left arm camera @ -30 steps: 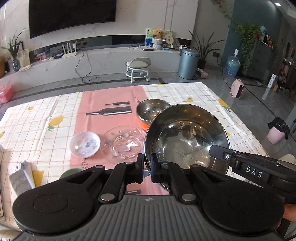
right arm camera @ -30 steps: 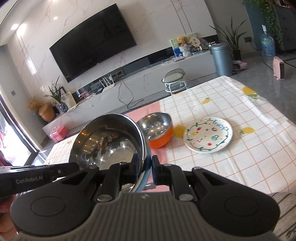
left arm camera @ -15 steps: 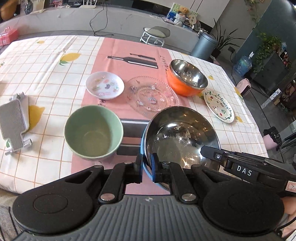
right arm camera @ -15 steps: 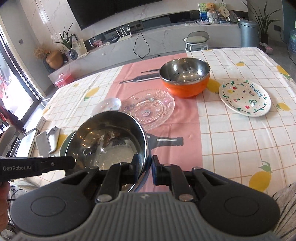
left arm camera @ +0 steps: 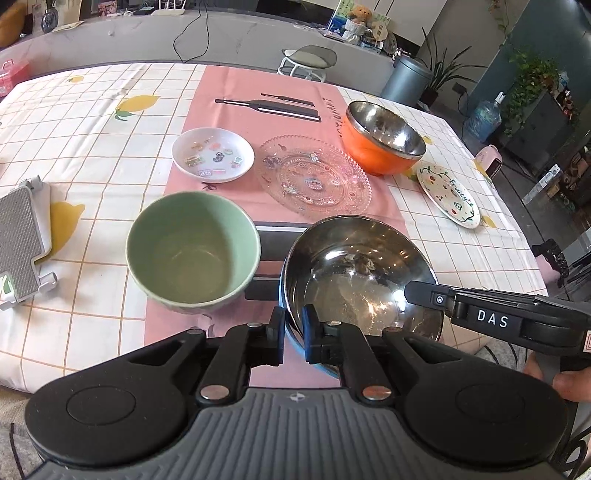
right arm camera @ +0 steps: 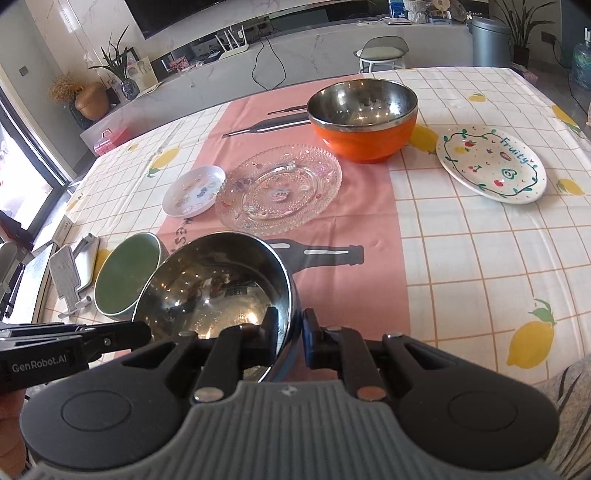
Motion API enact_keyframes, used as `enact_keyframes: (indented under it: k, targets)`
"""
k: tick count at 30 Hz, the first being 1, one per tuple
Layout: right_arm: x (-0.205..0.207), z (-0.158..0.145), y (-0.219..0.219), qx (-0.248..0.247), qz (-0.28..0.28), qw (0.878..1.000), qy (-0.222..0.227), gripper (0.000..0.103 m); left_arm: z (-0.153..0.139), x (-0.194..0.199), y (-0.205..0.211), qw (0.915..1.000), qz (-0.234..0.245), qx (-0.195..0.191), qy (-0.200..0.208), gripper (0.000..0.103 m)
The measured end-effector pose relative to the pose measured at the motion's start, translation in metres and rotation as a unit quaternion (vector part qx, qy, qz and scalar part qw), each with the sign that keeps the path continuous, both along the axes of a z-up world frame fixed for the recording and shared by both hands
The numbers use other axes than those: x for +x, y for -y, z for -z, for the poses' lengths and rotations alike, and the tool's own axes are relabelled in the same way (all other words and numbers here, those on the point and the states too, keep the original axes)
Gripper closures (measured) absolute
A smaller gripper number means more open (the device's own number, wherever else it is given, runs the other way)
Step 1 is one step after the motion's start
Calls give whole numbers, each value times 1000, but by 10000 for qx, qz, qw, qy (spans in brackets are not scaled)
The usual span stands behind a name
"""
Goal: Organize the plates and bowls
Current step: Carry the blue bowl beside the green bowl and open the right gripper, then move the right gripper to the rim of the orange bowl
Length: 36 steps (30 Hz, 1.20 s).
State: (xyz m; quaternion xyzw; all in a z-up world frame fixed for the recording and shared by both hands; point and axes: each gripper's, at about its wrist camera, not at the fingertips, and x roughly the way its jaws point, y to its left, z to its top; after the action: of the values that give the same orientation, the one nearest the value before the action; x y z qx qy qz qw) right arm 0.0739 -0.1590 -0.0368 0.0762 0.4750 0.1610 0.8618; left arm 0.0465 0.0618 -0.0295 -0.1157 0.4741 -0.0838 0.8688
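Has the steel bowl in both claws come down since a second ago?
Yes. The steel bowl has dropped from over the orange bowl toward the near table edge, beside the green bowl.

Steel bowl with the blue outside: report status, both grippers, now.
Left gripper and right gripper both shut on the blue-sided steel bowl, opposite rims. Round green ceramic bowl close beside it, on its left. Clear glass plate ahead.

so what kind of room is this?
Likely a home living room: wall TV over a long low console, potted plants, and a table with a lemon-print tablecloth holding dishes.
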Motion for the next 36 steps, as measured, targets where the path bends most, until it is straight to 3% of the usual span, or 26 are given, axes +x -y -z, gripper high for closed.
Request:
enact_keyframes:
  k: [10, 16, 19, 20, 21, 23, 26, 31, 36]
  targets:
    - [-2, -1, -6, -122, 197, 9995, 223, 92, -7, -5, -4, 9990, -218, 84, 375, 91]
    - [-3, -3, -5, -91, 230, 9992, 303, 90, -12, -8, -5, 9968, -378, 233, 665, 80]
    - [-4, -5, -5, -147, 268, 9986, 423, 85, -16, -12, -6, 9955, -366, 137, 858, 68]
    - [-5, -7, -6, -196, 274, 9983, 469, 85, -18, -13, -7, 9948, -378, 136, 939, 59]
    - [-6, -8, -7, -253, 273, 9980, 516, 82, -20, -14, -7, 9939, -428, 153, 1009, 47]
    - [-8, -11, -9, -325, 277, 9972, 621, 70, -23, -16, -6, 9909, -564, 228, 1198, 36]
    - [-12, -17, -12, -335, 219, 9961, 789, 62, -27, -20, -2, 9850, -606, 513, 1534, 23]
    - [-18, -25, -16, -518, 214, 9925, 1087, 45, -29, -20, 5, 9813, -552, 796, 1664, 20]
    - [-20, -29, -18, -932, 257, 9867, 1309, 42, -25, -22, 12, 9779, -427, 1035, 1766, 18]
